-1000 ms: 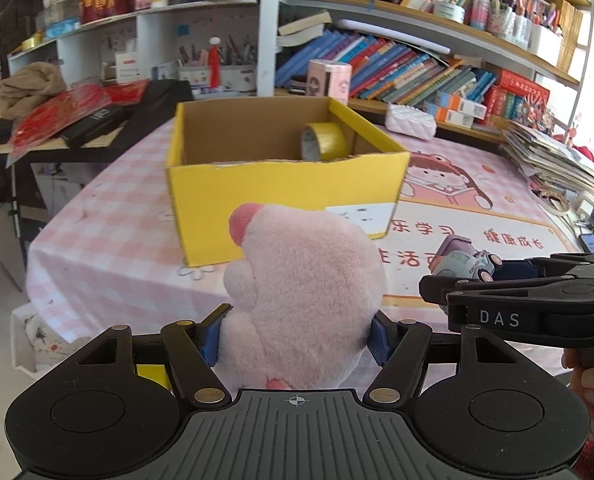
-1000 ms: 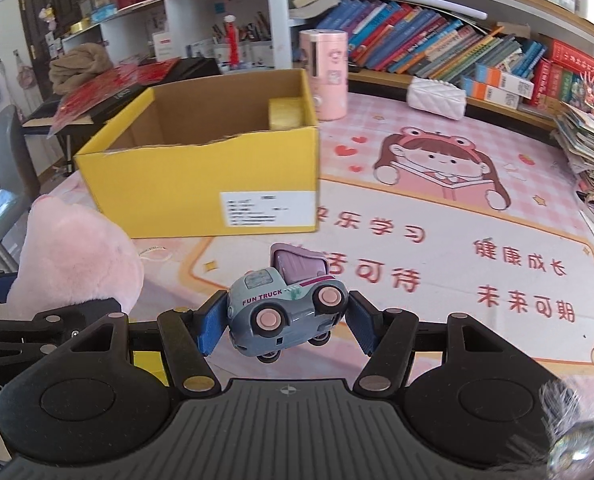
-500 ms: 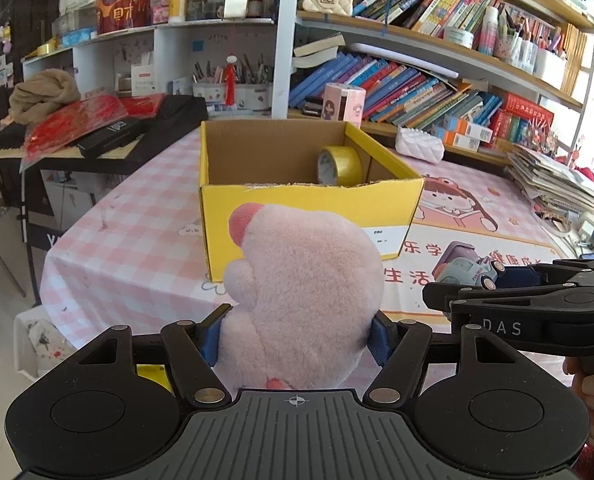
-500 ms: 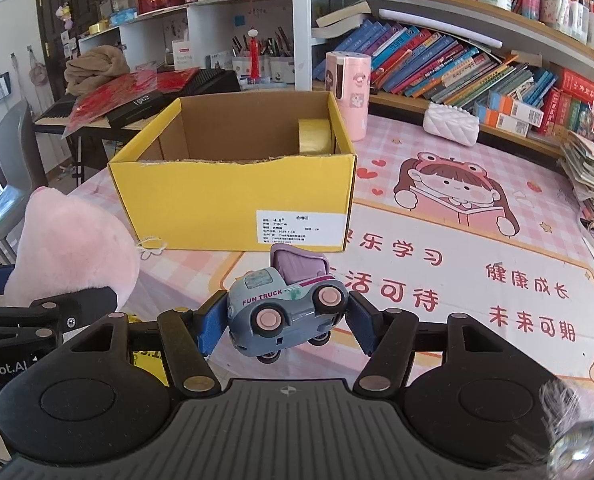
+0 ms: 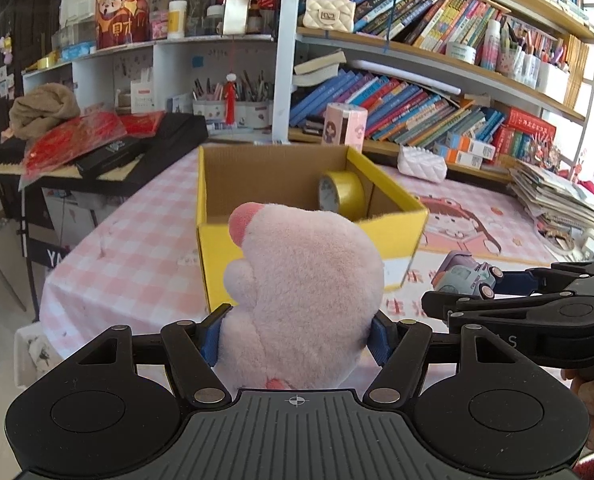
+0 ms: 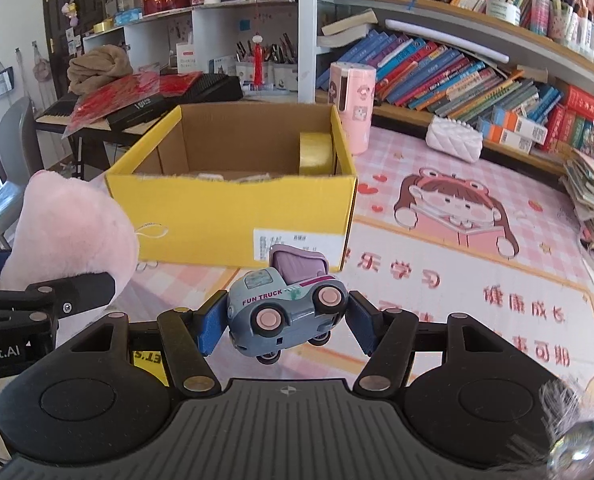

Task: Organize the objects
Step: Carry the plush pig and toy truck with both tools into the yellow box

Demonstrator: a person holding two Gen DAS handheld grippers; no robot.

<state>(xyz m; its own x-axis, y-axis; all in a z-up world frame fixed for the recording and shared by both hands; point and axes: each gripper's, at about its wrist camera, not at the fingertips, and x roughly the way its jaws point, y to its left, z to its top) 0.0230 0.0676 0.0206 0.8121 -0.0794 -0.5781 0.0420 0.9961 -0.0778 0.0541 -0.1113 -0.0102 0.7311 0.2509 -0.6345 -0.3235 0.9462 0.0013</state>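
Left tool (image 5: pixel 297 334) clamped, right tool (image 6: pixel 283 322) clamped beside it, both angled downward

Plush toy (image 5: pixel 301 288) hides box (image 5: pixel 393 200) front; box label (image 6: pixel 273 242) text unreadable.

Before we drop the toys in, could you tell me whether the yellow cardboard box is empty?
Not empty: the yellow cardboard box already holds a roll of yellow tape, upright against its right wall.

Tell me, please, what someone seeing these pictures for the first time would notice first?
Most likely the fluffy pink plush toy clamped in the left gripper, filling the middle of the left wrist view. Next comes the grey toy truck lettered FUN TRUCK, held off the table in the right gripper. Behind both stands an open yellow cardboard box with a roll of yellow tape in its far right corner.
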